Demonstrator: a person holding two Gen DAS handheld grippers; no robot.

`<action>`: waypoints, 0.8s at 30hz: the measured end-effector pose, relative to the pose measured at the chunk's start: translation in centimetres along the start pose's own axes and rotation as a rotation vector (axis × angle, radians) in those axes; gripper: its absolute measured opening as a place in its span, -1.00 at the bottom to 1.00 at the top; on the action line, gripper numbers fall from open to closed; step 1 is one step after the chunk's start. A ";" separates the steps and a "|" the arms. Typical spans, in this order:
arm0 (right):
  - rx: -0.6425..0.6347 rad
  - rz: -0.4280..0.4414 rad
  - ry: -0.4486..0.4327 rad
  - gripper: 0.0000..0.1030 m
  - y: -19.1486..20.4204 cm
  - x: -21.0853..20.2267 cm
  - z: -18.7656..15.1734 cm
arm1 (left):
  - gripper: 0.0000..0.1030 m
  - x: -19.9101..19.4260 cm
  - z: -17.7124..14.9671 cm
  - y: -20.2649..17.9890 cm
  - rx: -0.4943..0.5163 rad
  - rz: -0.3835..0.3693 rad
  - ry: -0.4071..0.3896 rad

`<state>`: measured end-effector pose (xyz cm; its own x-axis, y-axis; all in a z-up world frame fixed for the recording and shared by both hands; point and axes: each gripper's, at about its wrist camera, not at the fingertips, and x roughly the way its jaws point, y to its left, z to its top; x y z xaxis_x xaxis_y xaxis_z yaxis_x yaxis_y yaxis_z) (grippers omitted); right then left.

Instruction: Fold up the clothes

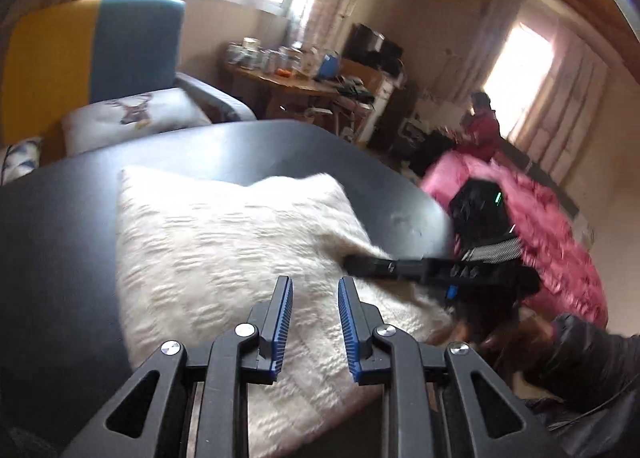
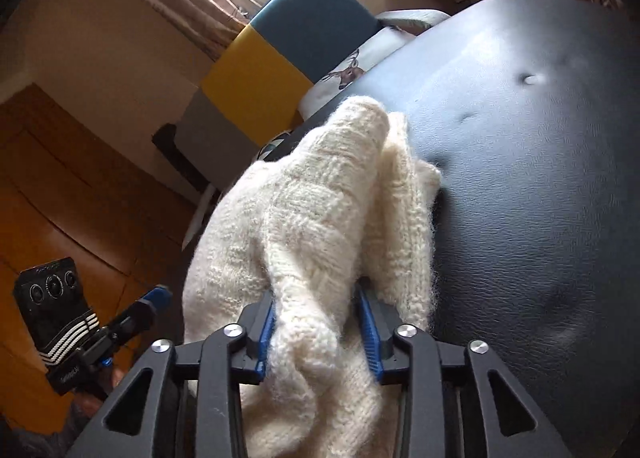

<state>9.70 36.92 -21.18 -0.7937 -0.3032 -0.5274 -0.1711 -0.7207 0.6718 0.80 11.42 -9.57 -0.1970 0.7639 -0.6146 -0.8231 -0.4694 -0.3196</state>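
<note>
My right gripper is clamped on a bunched fold of the cream knit sweater, which trails toward 12 o'clock across the black padded table. My left gripper hovers over it, 2 fingers apart, empty. It looks soft, thick, stretchy; best pinched at an edge.

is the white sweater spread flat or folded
Partly folded: the white sweater lies doubled in layers on the black table.
</note>
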 end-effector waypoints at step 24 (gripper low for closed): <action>0.009 0.028 0.060 -0.55 -3.9 3.9 6.2 | -0.53 6.1 -4.8 -6.9 0.151 0.016 0.174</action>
<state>3.64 42.44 -22.58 -0.7617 -0.3600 -0.5388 -0.1551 -0.7061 0.6910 7.81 17.15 -14.54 -0.1267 0.6624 -0.7383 -0.8936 -0.3993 -0.2049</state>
